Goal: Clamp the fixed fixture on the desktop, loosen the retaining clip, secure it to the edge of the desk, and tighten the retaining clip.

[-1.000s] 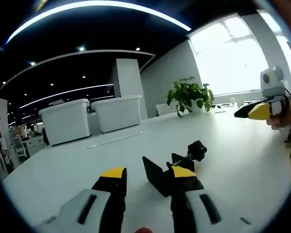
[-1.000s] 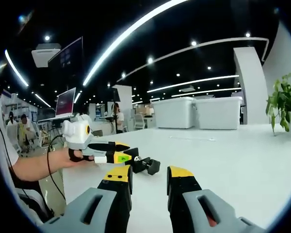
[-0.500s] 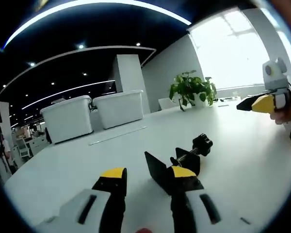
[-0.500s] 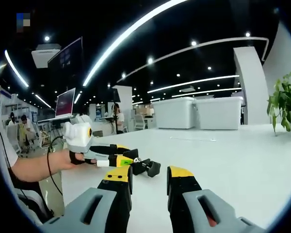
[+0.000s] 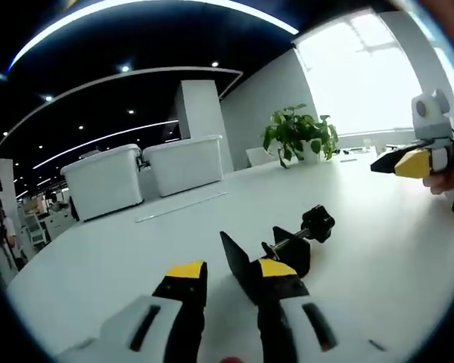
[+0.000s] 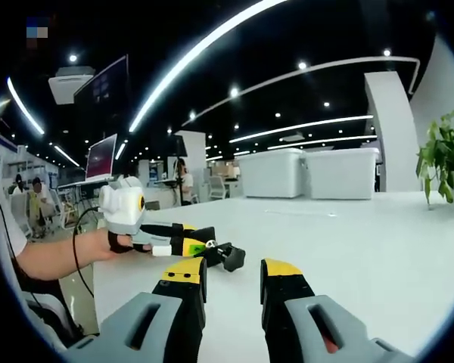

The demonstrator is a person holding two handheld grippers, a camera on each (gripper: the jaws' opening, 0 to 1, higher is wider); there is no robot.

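Note:
A black clamp fixture (image 5: 284, 248) lies on the white desk (image 5: 136, 257), its screw knob (image 5: 318, 221) pointing away to the right. My left gripper (image 5: 231, 270) is open around the clamp's flat black plate, which stands close to the right jaw with a gap to the left one. From the right gripper view, the left gripper (image 6: 191, 243) is held by a hand at the desk's left, with the clamp fixture (image 6: 228, 255) at its tips. My right gripper (image 6: 232, 272) is open over bare desk with nothing between its jaws. It also appears as the right gripper (image 5: 405, 162) far right, apart from the clamp.
Two white storage bins (image 5: 140, 180) stand at the desk's far side, with a potted plant (image 5: 299, 134) near the bright window. The desk's edge (image 6: 98, 266) runs by the person's forearm (image 6: 53, 257). A monitor (image 6: 102, 159) and seated people are further off.
My left gripper's jaws have narrowed around the clamp's plate. That view has tilted slightly. The right gripper has held still.

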